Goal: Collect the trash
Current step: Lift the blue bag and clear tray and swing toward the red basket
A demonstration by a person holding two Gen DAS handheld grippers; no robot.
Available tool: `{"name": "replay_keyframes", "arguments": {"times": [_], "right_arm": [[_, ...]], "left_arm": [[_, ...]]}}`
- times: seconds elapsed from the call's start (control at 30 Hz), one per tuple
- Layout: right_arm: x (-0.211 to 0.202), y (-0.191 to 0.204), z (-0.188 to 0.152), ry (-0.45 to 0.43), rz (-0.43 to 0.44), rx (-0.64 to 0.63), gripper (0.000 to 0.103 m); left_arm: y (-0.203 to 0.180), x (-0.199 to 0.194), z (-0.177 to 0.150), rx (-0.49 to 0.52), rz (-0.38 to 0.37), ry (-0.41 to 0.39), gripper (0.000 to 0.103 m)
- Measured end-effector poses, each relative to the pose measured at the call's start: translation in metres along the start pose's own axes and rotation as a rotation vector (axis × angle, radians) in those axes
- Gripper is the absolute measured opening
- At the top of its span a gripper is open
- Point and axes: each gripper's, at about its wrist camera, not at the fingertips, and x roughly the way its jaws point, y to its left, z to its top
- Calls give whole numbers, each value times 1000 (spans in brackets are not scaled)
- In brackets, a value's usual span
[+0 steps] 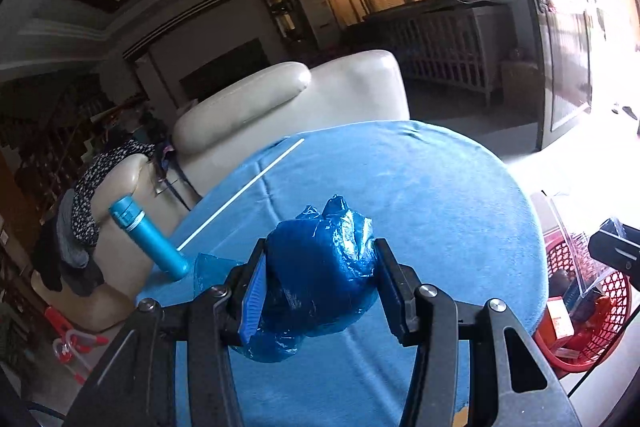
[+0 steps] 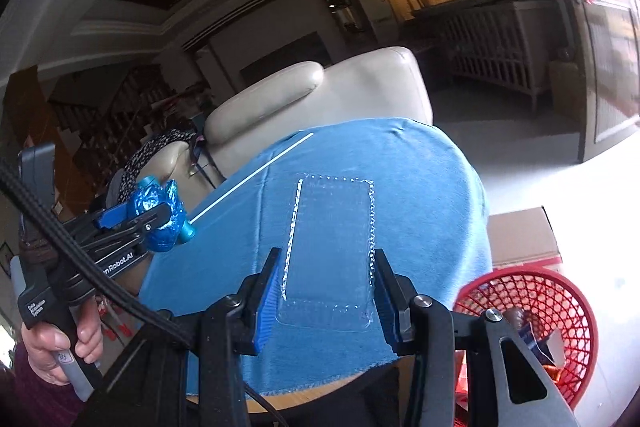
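My left gripper (image 1: 320, 255) is shut on a crumpled blue plastic bag (image 1: 316, 279), held over the table's blue cloth (image 1: 440, 207). The right wrist view shows that same gripper (image 2: 160, 215) at the left with the blue wad (image 2: 160, 223), a person's hand (image 2: 60, 343) on its handle. My right gripper (image 2: 327, 259) is shut on a clear plastic tray (image 2: 332, 223), its pads pressing the tray's two long edges. A red mesh basket (image 2: 500, 291) sits low at the right, with some wrappers inside. In the left wrist view the clear tray (image 1: 576, 227) hangs over that basket (image 1: 612, 291).
A thin white stick (image 1: 240, 193) lies on the cloth near its far left edge. A teal bottle (image 1: 152, 239) stands at the table's left edge. A cream sofa (image 1: 280, 99) is behind the table. A cardboard box (image 2: 520, 231) stands beside the basket.
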Motion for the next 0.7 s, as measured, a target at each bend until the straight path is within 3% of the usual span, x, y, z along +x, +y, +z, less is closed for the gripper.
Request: {"name": "replay_keyframes", "arguments": {"times": [0.4,0.7], "right_arm": [[-16,-48,-2,-30,-54,100,45],[-13,-61,-3,-27,-71,139,45]], "left_arm": [[-46,7,11,69,-64,0,52],[-62,14,10,94,-89,19,52]]}}
